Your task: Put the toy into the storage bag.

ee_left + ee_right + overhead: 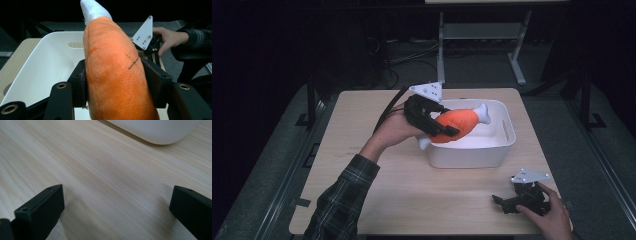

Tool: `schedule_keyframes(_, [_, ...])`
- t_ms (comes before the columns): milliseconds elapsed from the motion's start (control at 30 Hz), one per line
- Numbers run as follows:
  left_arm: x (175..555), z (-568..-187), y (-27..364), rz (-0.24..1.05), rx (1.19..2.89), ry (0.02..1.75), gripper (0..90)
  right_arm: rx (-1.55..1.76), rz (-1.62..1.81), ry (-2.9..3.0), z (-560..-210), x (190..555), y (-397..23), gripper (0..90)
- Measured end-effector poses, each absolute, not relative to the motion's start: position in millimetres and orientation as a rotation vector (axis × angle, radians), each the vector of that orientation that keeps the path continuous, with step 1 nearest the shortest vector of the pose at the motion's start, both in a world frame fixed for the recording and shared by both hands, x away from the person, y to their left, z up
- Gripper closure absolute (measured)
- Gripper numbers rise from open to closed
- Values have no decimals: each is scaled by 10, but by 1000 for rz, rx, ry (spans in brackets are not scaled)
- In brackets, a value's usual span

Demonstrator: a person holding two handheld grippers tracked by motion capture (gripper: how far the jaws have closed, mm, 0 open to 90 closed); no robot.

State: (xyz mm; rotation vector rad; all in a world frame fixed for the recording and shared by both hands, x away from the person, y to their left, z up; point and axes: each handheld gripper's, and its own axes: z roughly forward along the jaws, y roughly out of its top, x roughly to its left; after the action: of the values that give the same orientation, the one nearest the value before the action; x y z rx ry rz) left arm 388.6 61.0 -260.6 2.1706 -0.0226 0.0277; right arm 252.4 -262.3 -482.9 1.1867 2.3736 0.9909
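Left gripper (pixel 432 119) clamps the orange plush toy (pixel 457 125) above the white bin (pixel 507 127); release appears outstanding. Right gripper (pixel 514 200) rests spread and empty on the desk (pixel 412 190).

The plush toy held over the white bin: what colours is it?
Orange body with white ends; best seen in the left gripper view.

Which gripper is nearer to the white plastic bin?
Left. The left gripper holds the orange plush toy over the white plastic bin; the right gripper rests on the table, apart.
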Motion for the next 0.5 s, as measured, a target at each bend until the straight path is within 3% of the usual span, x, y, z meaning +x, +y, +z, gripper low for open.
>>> schedule_keyframes(500, [4082, -2730, 345, 18, 2195, -40, 435, 1187, 990, 2372, -4830, 2524, -2623, 0])
